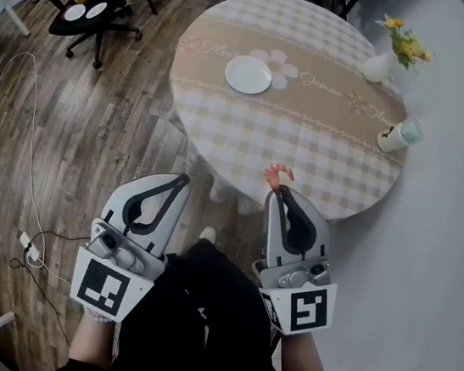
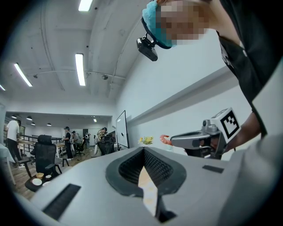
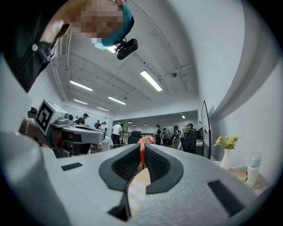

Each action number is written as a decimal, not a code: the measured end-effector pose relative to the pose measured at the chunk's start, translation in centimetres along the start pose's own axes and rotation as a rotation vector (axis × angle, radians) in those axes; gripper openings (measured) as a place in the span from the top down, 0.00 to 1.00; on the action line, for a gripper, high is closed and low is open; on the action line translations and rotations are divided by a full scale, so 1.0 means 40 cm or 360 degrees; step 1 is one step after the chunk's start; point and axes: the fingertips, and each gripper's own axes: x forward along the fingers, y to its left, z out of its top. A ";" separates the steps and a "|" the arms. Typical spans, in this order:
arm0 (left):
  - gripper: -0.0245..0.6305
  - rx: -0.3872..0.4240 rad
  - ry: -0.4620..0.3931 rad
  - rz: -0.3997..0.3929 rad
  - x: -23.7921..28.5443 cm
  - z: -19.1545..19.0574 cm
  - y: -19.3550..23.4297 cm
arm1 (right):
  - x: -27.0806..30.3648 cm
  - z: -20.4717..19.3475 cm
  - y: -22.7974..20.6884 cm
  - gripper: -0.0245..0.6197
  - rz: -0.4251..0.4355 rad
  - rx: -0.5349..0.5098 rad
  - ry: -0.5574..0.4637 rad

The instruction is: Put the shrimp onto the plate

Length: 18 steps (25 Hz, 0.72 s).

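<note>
shrimp (image 1: pixel 278 175) juts from the tips of the right hand-held gripper (image 1: pixel 280 190) clamping it; left hand-held gripper (image 1: pixel 185 179) clenched empty.

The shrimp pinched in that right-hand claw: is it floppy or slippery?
Probably light: the right gripper holds the shrimp by one narrow part. It stands curled beyond the tips, so likely stiff. Gripped so near the tips, it might slip.

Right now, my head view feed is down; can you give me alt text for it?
The right gripper holds a pink shrimp at the near edge of a round checked table; a white plate sits farther across it. The left gripper is shut and empty.
</note>
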 end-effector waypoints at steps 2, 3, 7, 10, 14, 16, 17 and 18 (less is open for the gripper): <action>0.96 0.0005 -0.0001 0.0002 0.015 0.002 -0.006 | 0.001 -0.003 -0.015 0.93 0.0007 0.0002 -0.0003; 0.96 0.0009 0.0000 0.0000 0.022 0.002 -0.010 | 0.000 -0.004 -0.022 0.93 0.0009 0.0002 -0.0005; 0.96 0.0003 0.0006 -0.0003 0.043 0.003 -0.022 | -0.007 -0.010 -0.046 0.93 -0.0002 0.0009 -0.0006; 0.96 0.0004 0.0012 -0.0004 0.054 0.000 -0.025 | -0.010 -0.011 -0.061 0.93 -0.0009 0.0003 -0.0004; 0.96 -0.0008 0.0005 -0.0011 0.074 -0.001 -0.024 | -0.010 -0.007 -0.081 0.93 -0.0022 -0.0014 -0.0004; 0.96 -0.0011 0.0002 -0.0014 0.086 -0.005 -0.018 | -0.004 -0.010 -0.088 0.93 -0.0027 -0.0021 -0.0003; 0.96 -0.0017 -0.0001 -0.0014 0.092 -0.007 -0.013 | -0.001 -0.013 -0.091 0.93 -0.0030 -0.0023 0.0000; 0.96 -0.0023 -0.0004 -0.0015 0.099 -0.008 -0.009 | 0.002 -0.015 -0.095 0.93 -0.0034 -0.0024 0.0005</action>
